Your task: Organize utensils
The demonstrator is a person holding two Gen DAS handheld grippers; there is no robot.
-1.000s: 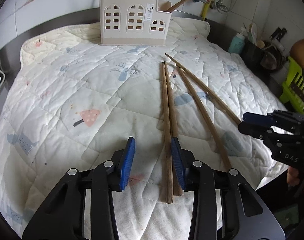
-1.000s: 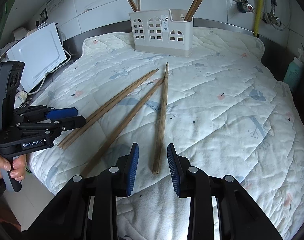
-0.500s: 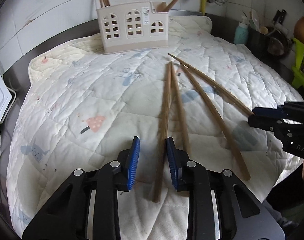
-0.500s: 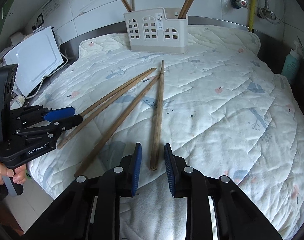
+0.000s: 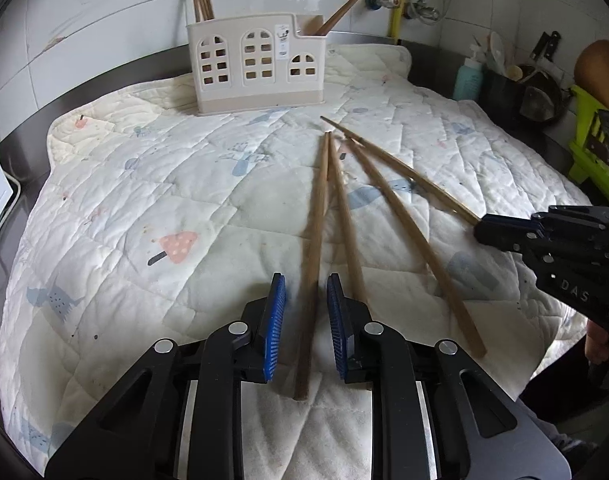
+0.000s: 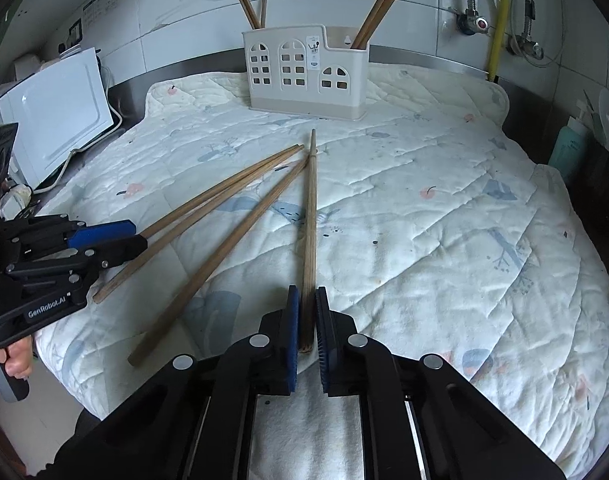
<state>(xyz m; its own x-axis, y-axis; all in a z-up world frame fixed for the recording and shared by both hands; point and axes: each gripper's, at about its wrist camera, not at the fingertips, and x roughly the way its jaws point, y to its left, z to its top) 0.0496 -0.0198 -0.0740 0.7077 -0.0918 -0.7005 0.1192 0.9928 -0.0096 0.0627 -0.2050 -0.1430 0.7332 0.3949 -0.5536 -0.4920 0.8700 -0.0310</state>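
Several wooden chopsticks lie on a white quilted mat [image 5: 152, 208]. My left gripper [image 5: 304, 286] is open with its blue pads on either side of one chopstick [image 5: 316, 220], not touching it. My right gripper [image 6: 307, 296] is shut on the near end of another chopstick [image 6: 310, 216]; this gripper also shows in the left wrist view [image 5: 492, 228]. Two more chopsticks [image 6: 208, 208] lie to the left, and one chopstick [image 6: 224, 252] between. A cream utensil holder [image 6: 304, 72] with chopsticks standing in it sits at the back of the mat.
A white appliance [image 6: 52, 112] stands off the mat's left edge. A teal bottle [image 6: 568, 148] and dark kitchenware [image 5: 520, 92] stand at the right. The tiled wall with pipes [image 6: 500, 12] is behind the holder. The mat's near edge hangs over the counter.
Both grippers moved forward along their chopsticks and closed in. The right gripper's pads went from apart to pressed on its chopstick. The left gripper's gap narrowed around its chopstick.
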